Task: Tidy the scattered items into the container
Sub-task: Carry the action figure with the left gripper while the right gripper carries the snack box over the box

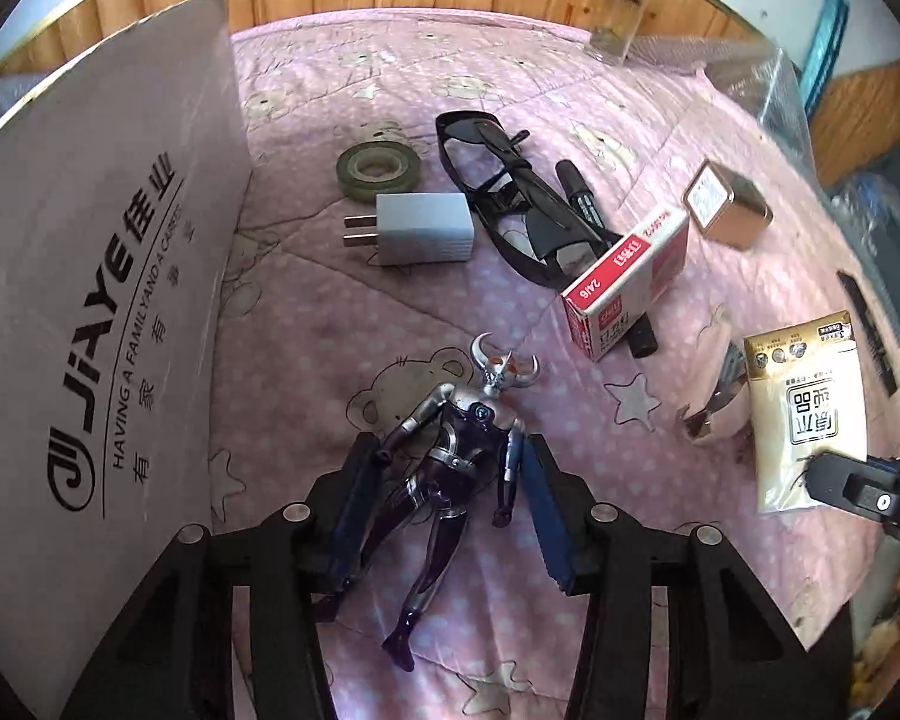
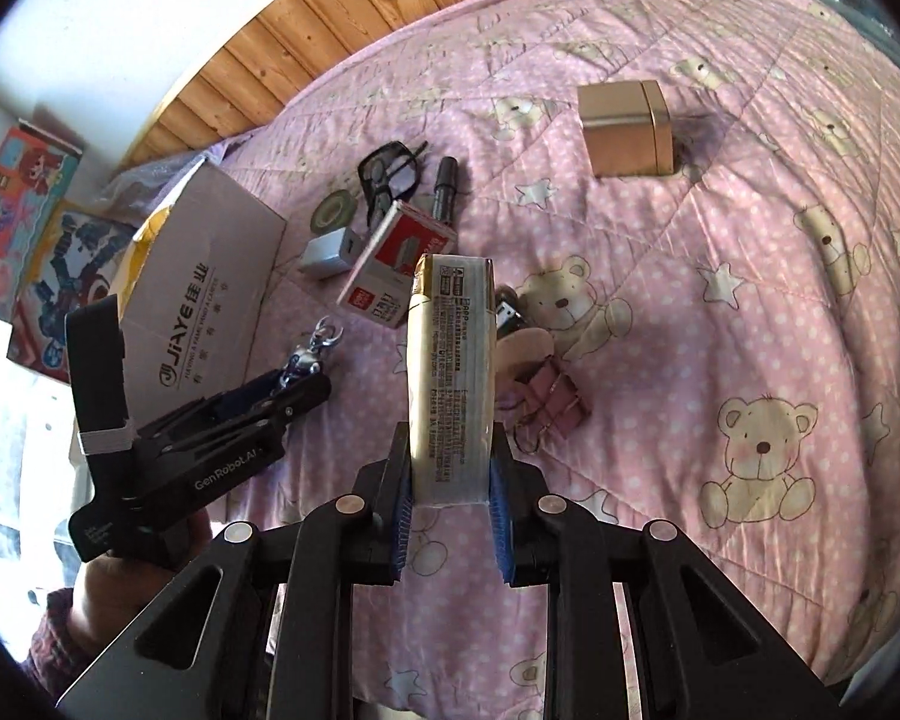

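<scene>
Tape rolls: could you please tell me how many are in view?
1: the green tape roll lies flat just beyond the white charger, left of the sunglasses. Others may be hidden.

Glossy plastic figure (image 1: 450,450), probably; quilted cloth (image 1: 570,78).

At the left of the left wrist view we read "JiAYE" and "HAVING A FAMILY AND A CAREER" on the grey cardboard box (image 1: 90,276), beside a spiral logo and Chinese characters. Right of centre, the red-and-white small carton (image 1: 627,285) shows "24/6". In the right wrist view, lower left, the black left claw (image 2: 306,381) carries "GenRobot.AI". We cannot read the fine print on the cream packet (image 2: 450,378) at centre.
</scene>
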`<state>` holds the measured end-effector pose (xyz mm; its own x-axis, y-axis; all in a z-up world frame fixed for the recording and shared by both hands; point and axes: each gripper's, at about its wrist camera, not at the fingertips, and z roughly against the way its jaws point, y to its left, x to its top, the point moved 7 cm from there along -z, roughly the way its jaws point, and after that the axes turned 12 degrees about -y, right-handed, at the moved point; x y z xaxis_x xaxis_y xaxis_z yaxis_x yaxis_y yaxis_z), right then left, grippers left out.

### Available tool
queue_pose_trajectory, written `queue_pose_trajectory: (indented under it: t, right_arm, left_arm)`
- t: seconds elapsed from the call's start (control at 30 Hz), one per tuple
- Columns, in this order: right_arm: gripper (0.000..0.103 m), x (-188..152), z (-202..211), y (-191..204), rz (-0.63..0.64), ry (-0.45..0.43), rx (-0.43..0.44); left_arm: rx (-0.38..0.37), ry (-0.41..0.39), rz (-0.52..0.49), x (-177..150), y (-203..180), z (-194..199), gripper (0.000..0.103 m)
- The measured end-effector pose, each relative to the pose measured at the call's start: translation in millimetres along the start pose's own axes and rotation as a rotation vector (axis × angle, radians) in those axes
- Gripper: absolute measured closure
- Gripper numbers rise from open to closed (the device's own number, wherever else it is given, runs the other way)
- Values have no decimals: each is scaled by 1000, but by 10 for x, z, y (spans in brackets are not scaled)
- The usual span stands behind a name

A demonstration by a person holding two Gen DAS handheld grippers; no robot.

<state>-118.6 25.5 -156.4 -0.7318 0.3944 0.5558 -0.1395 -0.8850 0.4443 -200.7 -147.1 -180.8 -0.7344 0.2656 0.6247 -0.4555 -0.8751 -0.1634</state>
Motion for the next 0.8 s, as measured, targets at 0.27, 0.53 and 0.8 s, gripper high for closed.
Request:
queue_pose_trajectory:
  t: [0.27,0.53,0.8]
  right_arm:
    - [80,-24,121,35,-11,-17,18]
    - [80,-47,341,148,14,-48,41]
    - [80,12,524,420,76,-75,82]
  left_arm:
    - [5,-48,12,104,-80,382,54]
    - [1,-89,-6,253,-293,692,54]
    - [-15,-141,-1,416,-406,1013,54]
